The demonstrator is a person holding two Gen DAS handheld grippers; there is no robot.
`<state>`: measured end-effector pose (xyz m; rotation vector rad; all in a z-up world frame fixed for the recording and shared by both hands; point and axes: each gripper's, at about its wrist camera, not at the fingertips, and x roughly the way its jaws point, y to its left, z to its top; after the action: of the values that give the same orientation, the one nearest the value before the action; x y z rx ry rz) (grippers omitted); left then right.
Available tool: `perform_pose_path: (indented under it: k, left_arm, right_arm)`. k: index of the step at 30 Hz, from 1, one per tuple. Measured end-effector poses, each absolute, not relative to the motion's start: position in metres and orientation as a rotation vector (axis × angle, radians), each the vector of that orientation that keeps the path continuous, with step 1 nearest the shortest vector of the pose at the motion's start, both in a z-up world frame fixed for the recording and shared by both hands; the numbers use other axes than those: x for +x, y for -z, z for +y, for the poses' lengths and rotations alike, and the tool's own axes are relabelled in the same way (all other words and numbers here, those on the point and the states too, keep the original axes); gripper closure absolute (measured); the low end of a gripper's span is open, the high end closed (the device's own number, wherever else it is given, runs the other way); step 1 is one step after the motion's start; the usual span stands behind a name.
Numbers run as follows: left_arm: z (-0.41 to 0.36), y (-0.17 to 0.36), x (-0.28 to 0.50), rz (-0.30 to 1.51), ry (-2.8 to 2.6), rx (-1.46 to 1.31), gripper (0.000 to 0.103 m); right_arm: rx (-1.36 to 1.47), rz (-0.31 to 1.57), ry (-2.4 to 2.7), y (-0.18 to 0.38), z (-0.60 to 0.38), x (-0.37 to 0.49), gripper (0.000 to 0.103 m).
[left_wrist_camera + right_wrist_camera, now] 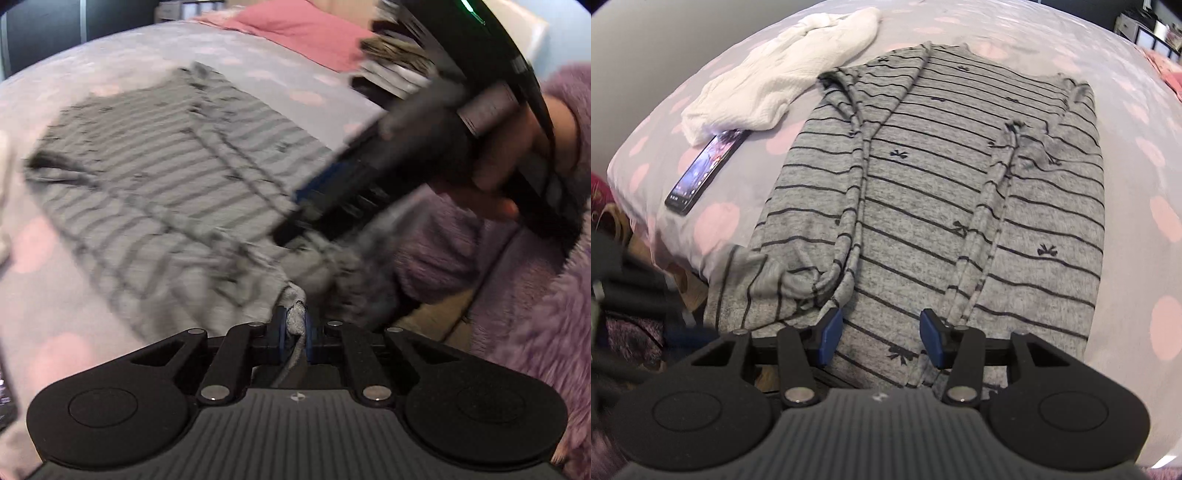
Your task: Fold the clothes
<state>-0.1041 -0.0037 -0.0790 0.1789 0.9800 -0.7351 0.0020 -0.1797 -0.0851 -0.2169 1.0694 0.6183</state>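
A grey striped top with small black bows lies flat on the bed, both sleeves folded inward along its length. In the left wrist view it is blurred. My left gripper is shut on the top's near hem corner, a bunch of grey cloth pinched between its blue pads. My right gripper is open, its blue pads spread just above the top's near hem. It also shows in the left wrist view as a dark blurred body held by a hand, over the hem.
The bed has a lilac cover with pink dots. A crumpled white garment and a black phone lie left of the top. A pink cloth lies at the bed's far side. The person wears a fluffy purple robe.
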Motion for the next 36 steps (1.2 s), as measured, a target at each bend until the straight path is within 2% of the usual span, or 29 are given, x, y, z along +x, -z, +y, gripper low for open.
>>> perform_pose_path:
  k: [4, 5, 6, 8, 13, 24, 26, 27, 29, 30, 31, 33, 36]
  left_arm:
    - [-0.002, 0.075, -0.105, 0.975, 0.697, 0.170, 0.094]
    - [0.003, 0.072, -0.105, 0.970, 0.675, 0.153, 0.086]
    - [0.008, 0.068, -0.106, 0.961, 0.659, 0.134, 0.073]
    - [0.017, 0.064, -0.107, 0.935, 0.628, 0.099, 0.053]
    - [0.032, 0.055, -0.106, 0.896, 0.544, 0.054, 0.053]
    - [0.041, 0.077, -0.080, 0.984, 0.328, 0.104, 0.053]
    - [0.041, 0.082, -0.079, 0.988, 0.338, 0.102, 0.057]
    - [0.041, 0.083, -0.078, 0.989, 0.347, 0.099, 0.068]
    - [0.040, 0.085, -0.079, 0.982, 0.360, 0.109, 0.081]
    - [0.039, 0.084, -0.080, 0.974, 0.373, 0.115, 0.092]
    - [0.038, 0.083, -0.081, 0.965, 0.387, 0.120, 0.099]
    - [0.037, 0.080, -0.085, 0.954, 0.438, 0.120, 0.103]
    - [0.025, 0.076, -0.096, 0.934, 0.539, 0.151, 0.103]
  right_arm:
    - [-0.187, 1.070, -0.619, 0.085, -0.185, 0.001, 0.052]
    - [-0.182, 1.069, -0.620, 0.085, -0.186, 0.000, 0.053]
    - [-0.181, 1.069, -0.623, 0.085, -0.187, -0.001, 0.053]
    - [-0.170, 1.074, -0.639, 0.086, -0.188, -0.003, 0.054]
    - [-0.115, 1.064, -0.711, 0.084, -0.187, -0.007, 0.056]
    - [-0.388, 1.131, -0.726, 0.113, -0.149, -0.021, 0.056]
    - [-0.438, 1.135, -0.705, 0.119, -0.147, -0.022, 0.056]
    - [-0.460, 1.136, -0.695, 0.123, -0.147, -0.022, 0.056]
    - [-0.458, 1.136, -0.693, 0.123, -0.148, -0.022, 0.054]
    - [-0.443, 1.135, -0.695, 0.121, -0.149, -0.021, 0.049]
    - [-0.428, 1.128, -0.691, 0.118, -0.151, -0.020, 0.046]
    - [-0.403, 1.113, -0.671, 0.113, -0.155, -0.017, 0.046]
    - [-0.356, 1.097, -0.622, 0.106, -0.163, -0.011, 0.046]
